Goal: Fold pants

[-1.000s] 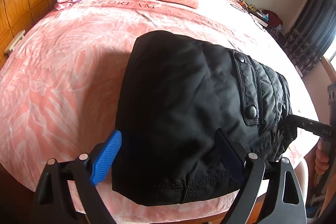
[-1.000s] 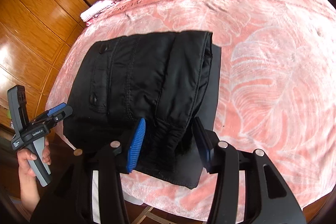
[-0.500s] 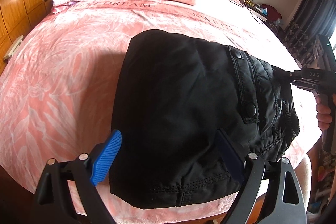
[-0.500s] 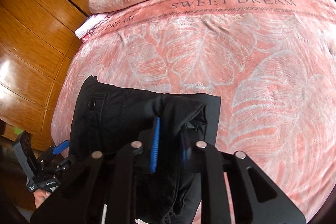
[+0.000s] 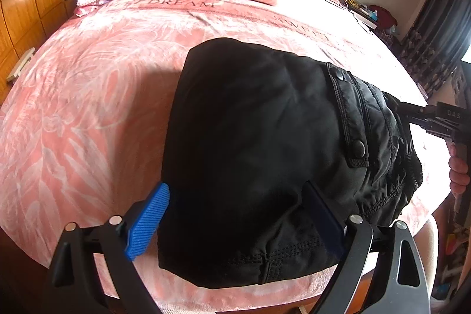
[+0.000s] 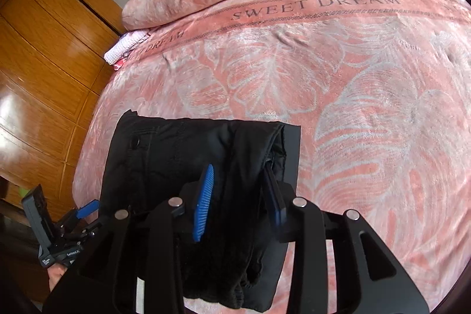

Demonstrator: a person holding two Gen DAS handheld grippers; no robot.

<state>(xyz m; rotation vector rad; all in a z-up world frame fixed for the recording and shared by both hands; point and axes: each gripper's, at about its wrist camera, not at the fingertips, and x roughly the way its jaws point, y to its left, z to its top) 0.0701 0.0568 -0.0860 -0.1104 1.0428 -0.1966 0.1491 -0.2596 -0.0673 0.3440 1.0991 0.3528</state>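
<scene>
Folded black pants [image 5: 253, 155] on the pink bed [image 5: 88, 96], both tools over them.

My left tool [image 5: 235, 222] is spread wide, its pads straddling the bundle's near hem without pressing. My right tool [image 6: 240, 205] has just been opening; the thick folded edge sits between its pads, which look slack on the cloth rather than pinching it. From the left tool, the bundle's long axis runs away and to the right, the snap-buttoned pocket [image 5: 350, 119] toward the right tool.
</scene>
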